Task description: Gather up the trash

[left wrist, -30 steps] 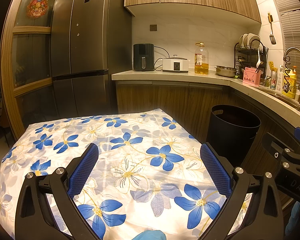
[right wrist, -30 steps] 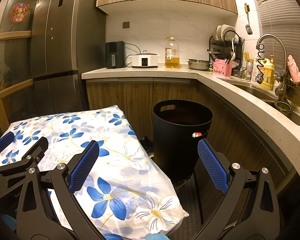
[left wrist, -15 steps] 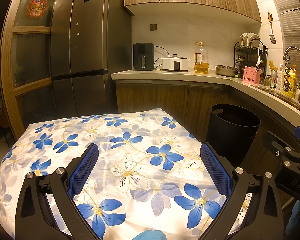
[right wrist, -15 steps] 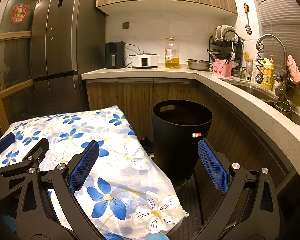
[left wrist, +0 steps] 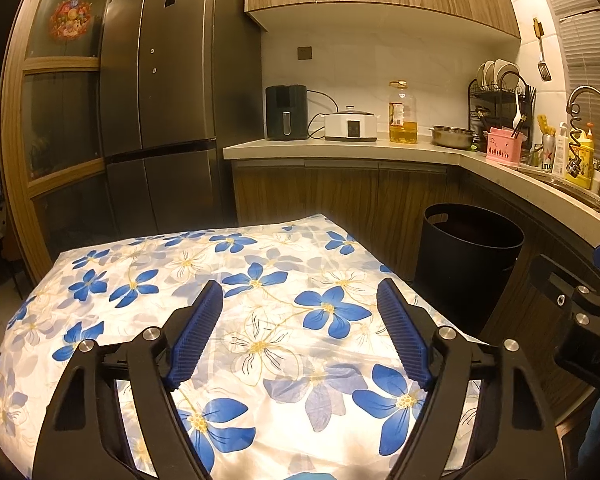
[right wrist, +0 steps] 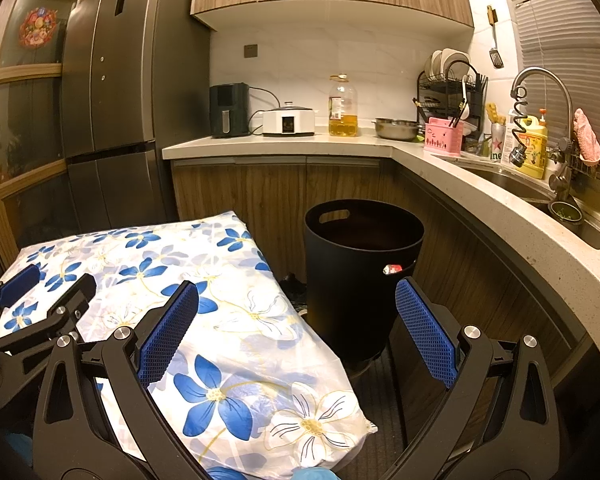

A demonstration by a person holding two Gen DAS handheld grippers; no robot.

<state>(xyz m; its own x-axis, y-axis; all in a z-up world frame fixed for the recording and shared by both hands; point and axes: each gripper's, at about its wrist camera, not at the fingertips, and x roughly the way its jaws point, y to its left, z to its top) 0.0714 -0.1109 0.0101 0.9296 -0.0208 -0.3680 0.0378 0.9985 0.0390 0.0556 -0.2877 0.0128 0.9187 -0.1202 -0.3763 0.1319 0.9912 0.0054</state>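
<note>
A black round trash bin (right wrist: 360, 276) stands on the floor by the wooden cabinets; it also shows in the left wrist view (left wrist: 466, 264). A small red and white scrap (right wrist: 392, 269) sits at its rim. No loose trash shows on the flowered tablecloth (left wrist: 260, 320). My left gripper (left wrist: 300, 336) is open and empty above the cloth. My right gripper (right wrist: 296, 332) is open and empty, above the table's right edge (right wrist: 320, 380) with the bin just beyond it.
A dark fridge (left wrist: 160, 100) stands at the back left. The counter (right wrist: 340, 144) carries an air fryer, a cooker, an oil bottle, a bowl and a dish rack. A sink with a tap (right wrist: 540, 120) is at the right.
</note>
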